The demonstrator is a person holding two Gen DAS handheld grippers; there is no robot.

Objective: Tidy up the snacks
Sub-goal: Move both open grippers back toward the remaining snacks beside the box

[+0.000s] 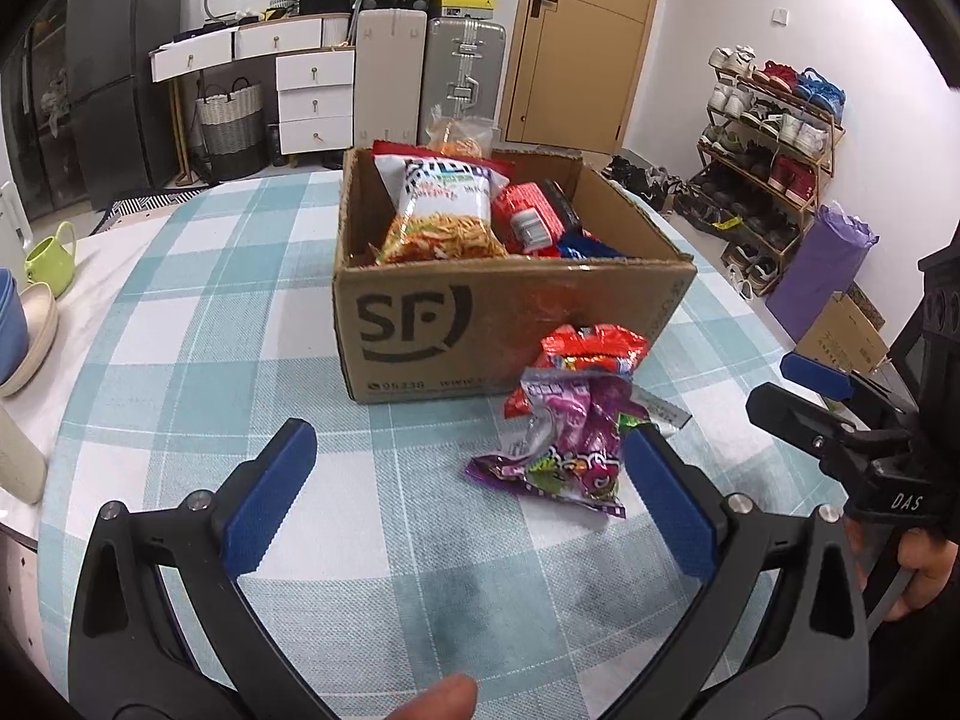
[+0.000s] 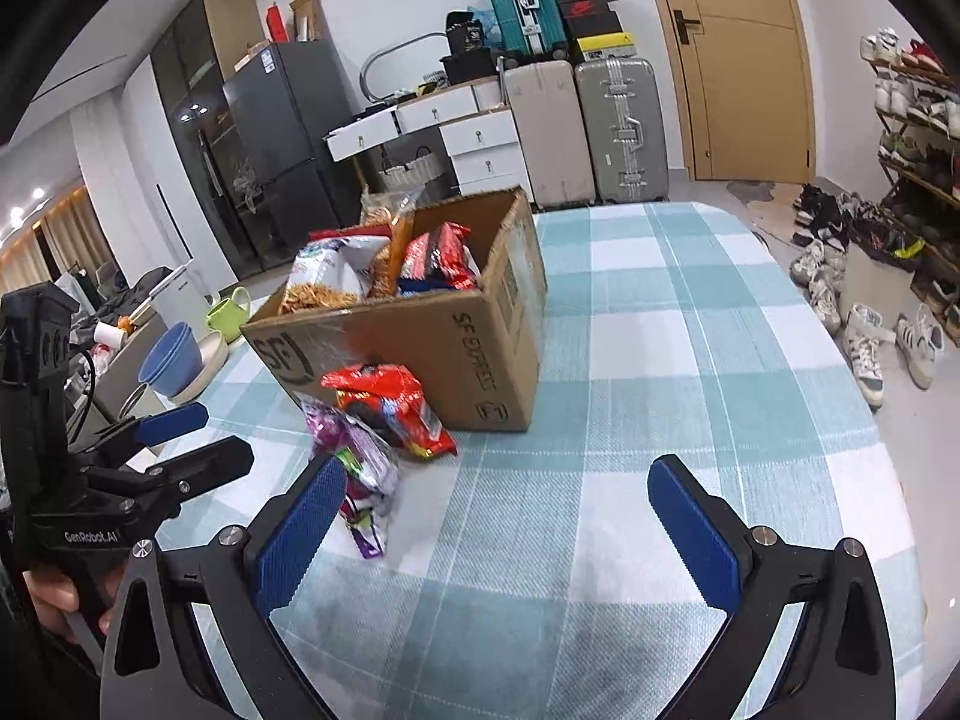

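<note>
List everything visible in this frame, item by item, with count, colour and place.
cardboard box: 1, brown, open, on the table
snack packs in box: several, white, orange, red, blue; exact count unclear
red snack pack: 1, on the cloth against the box front
purple snack pack: 1, on the cloth in front of the red one
tablecloth: 1, teal and white check
green cup: 1, table's left edge
bowls: stacked, blue and beige, beside the cup
suitcases: 3, beige, silver, teal, by the wall
shoe rack: 1, by the door
left tongs: open, empty
right tongs: open, empty
</note>
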